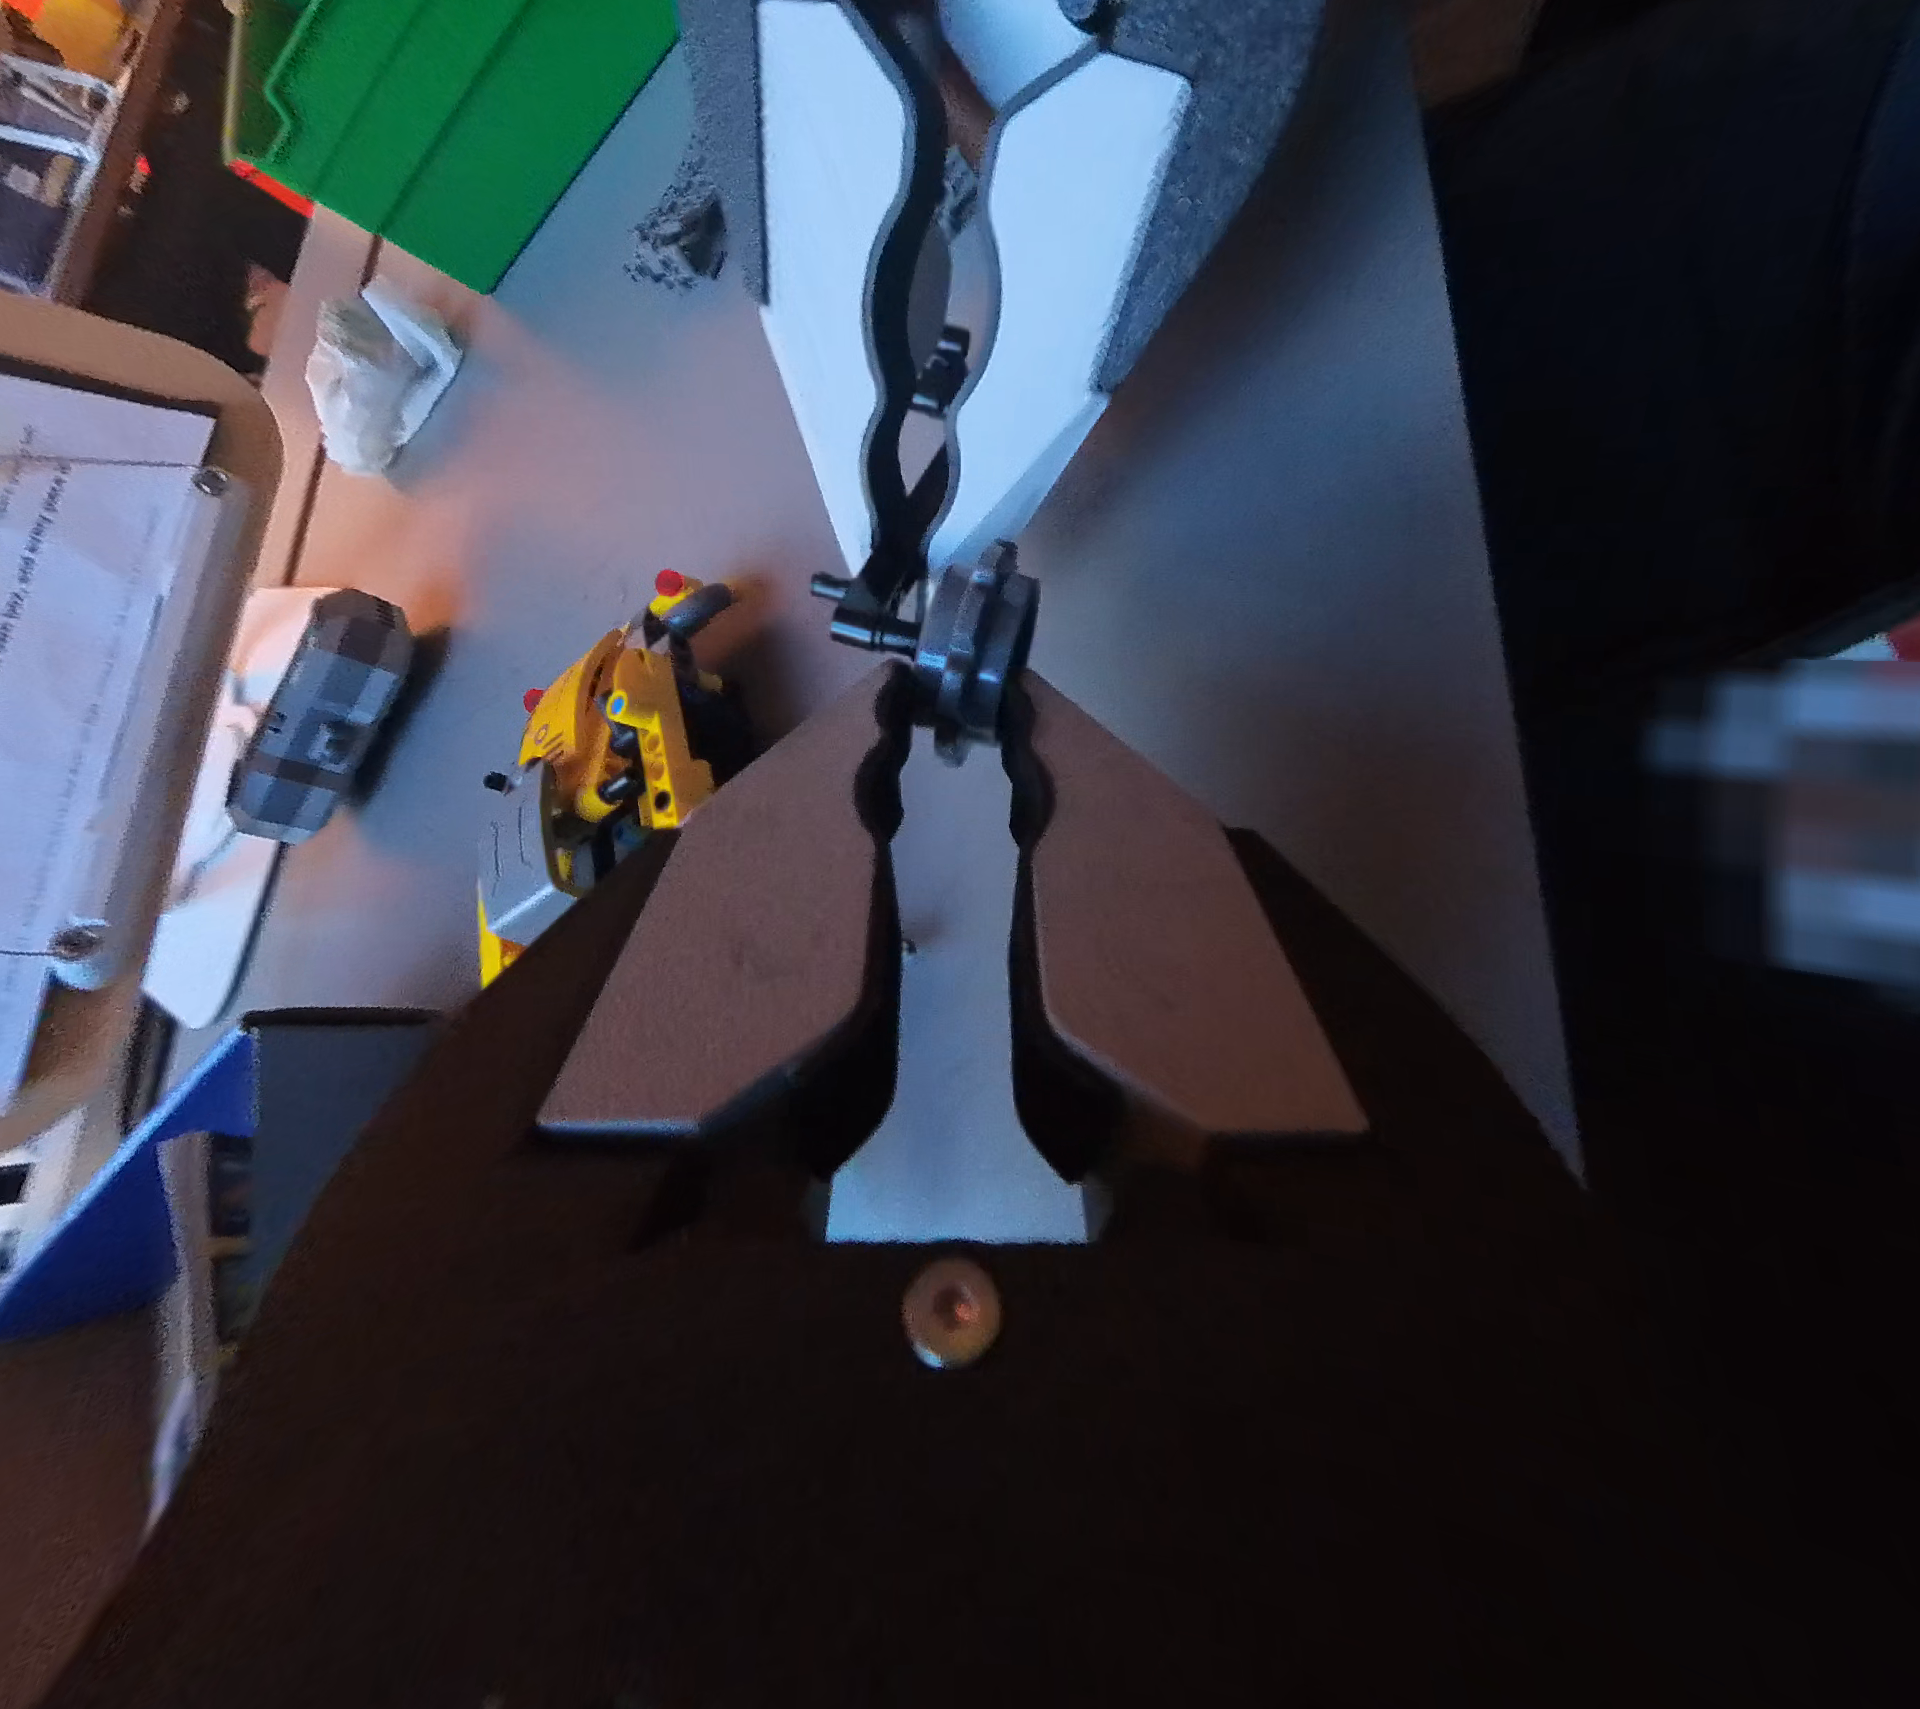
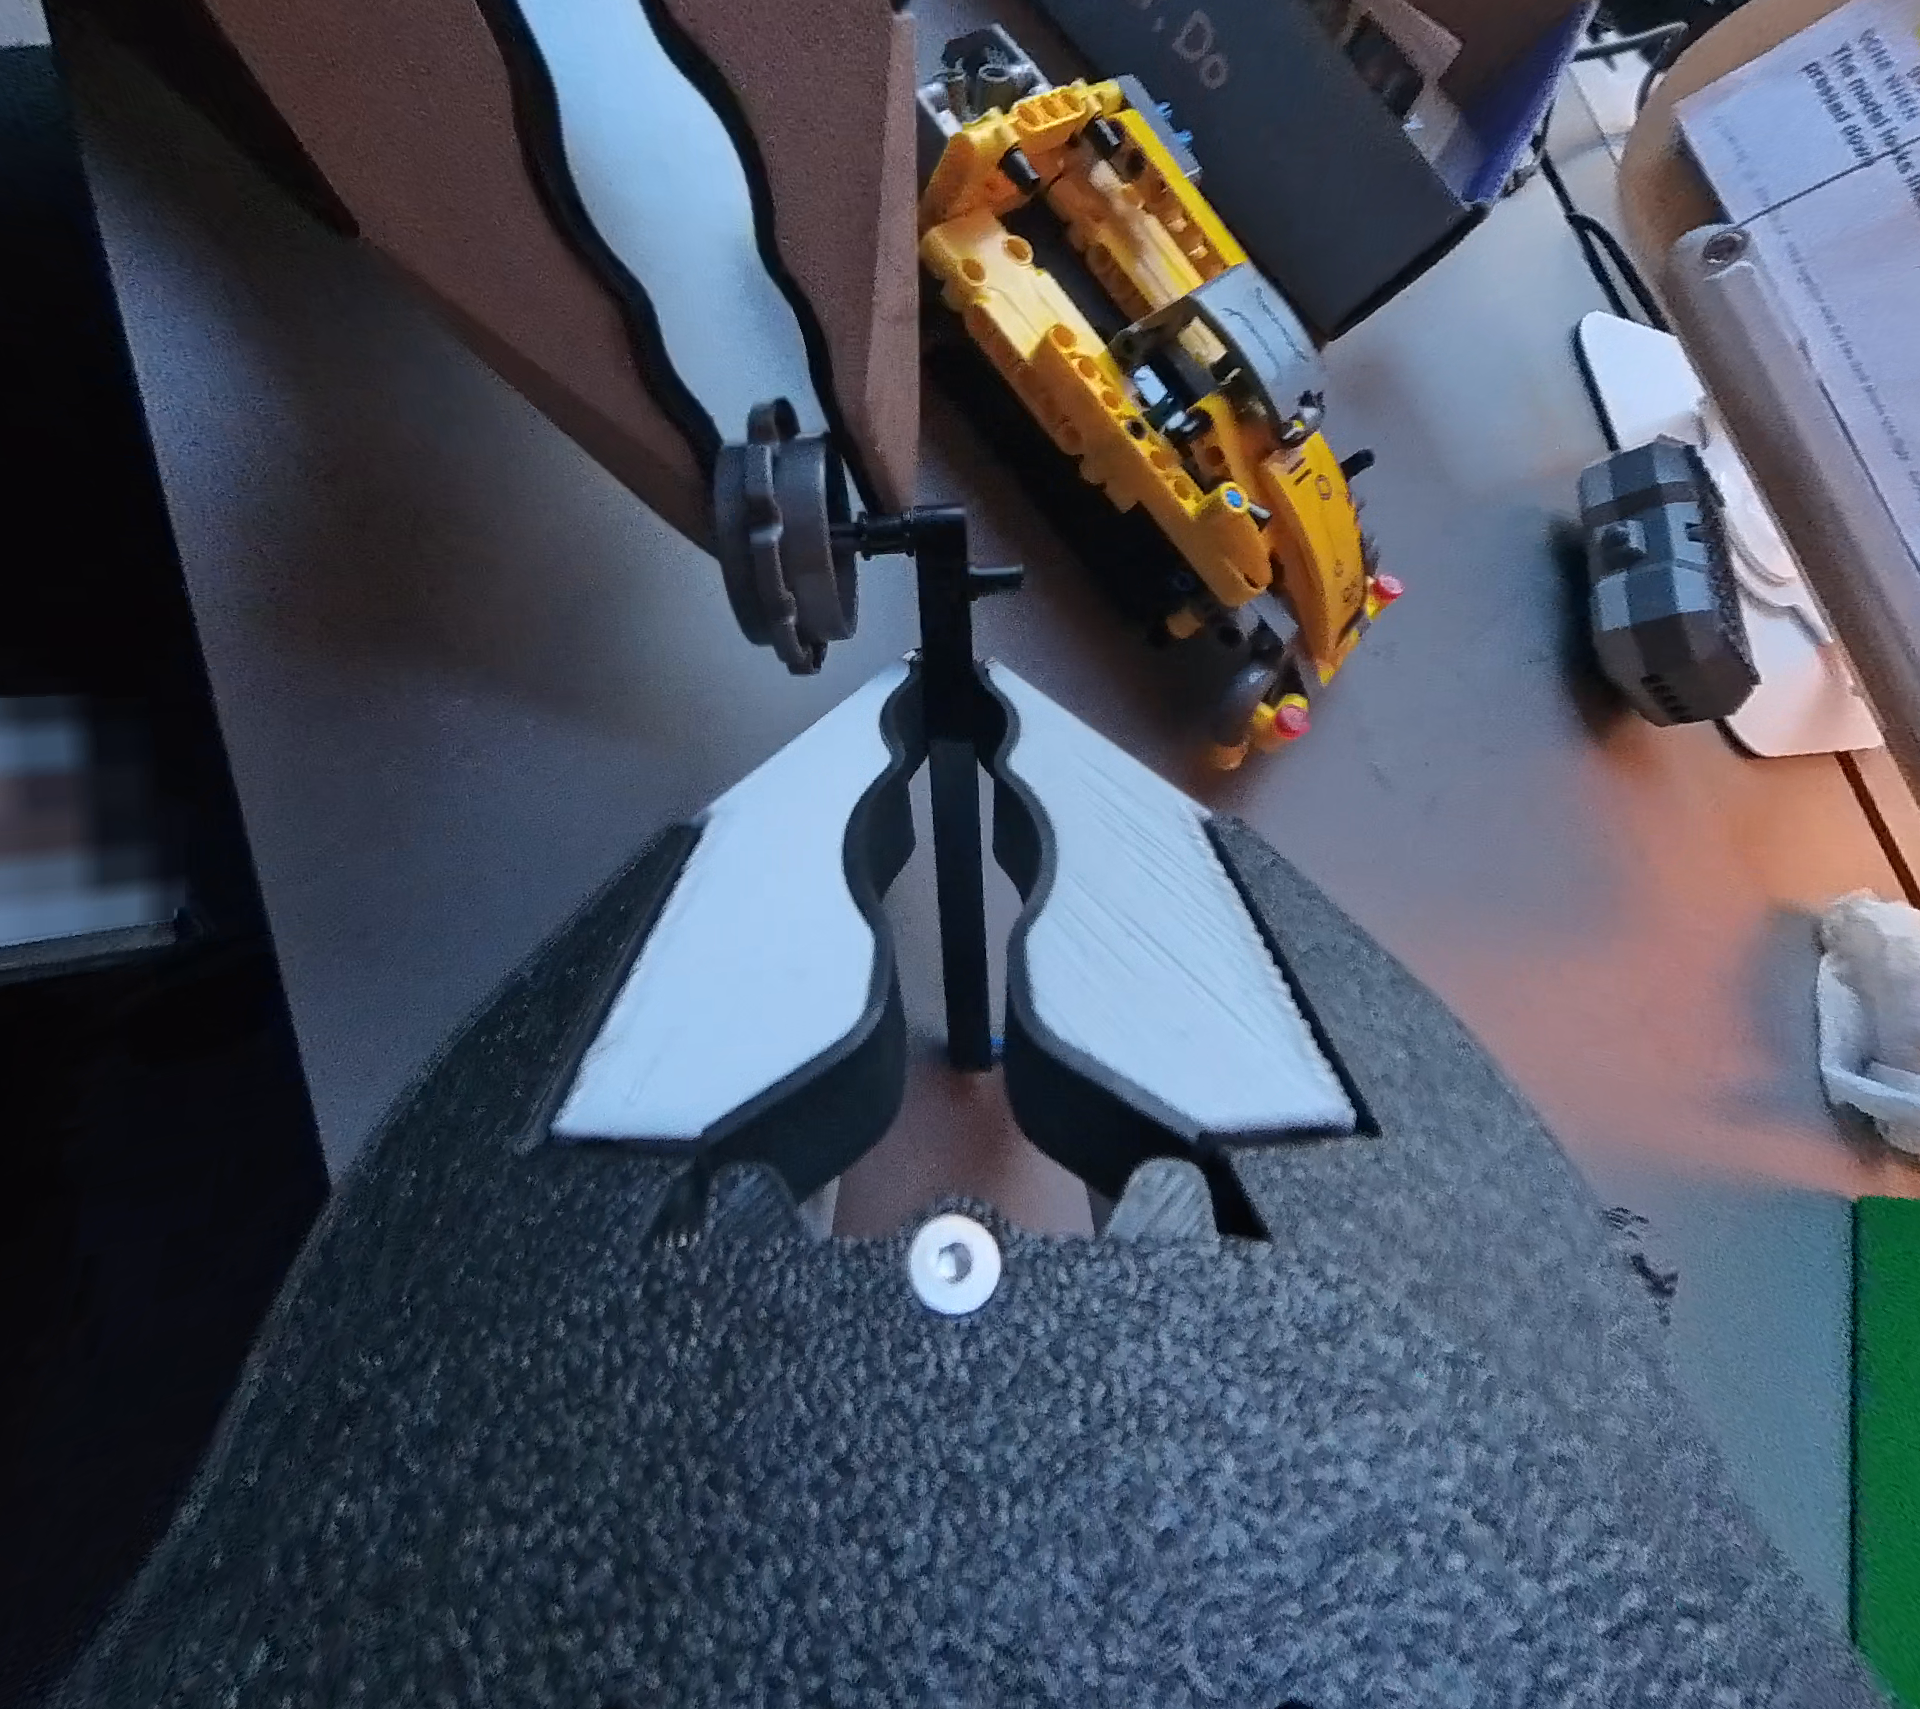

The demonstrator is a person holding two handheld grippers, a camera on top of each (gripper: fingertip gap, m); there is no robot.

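The left gripper (image 1: 956, 703) pinches a dark grey wheel (image 1: 977, 657). Facing it, the right gripper (image 2: 948, 693) clamps the black beam (image 2: 956, 828) pinned to that wheel (both above the table (image 2: 416, 620)); beyond the wheel lies a yellow brick model (image 2: 1143, 371).

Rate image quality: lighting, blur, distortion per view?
Left wrist view: left gripper underexposed, nearly black at bottom; edges motion-blurred, fisheye stretch. Right wrist view: right gripper and black beam sharp; warm orange cast on table; periphery smeared.

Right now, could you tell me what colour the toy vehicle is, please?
Mostly yellow, with black and grey parts; the vehicle shows best in the right wrist view.
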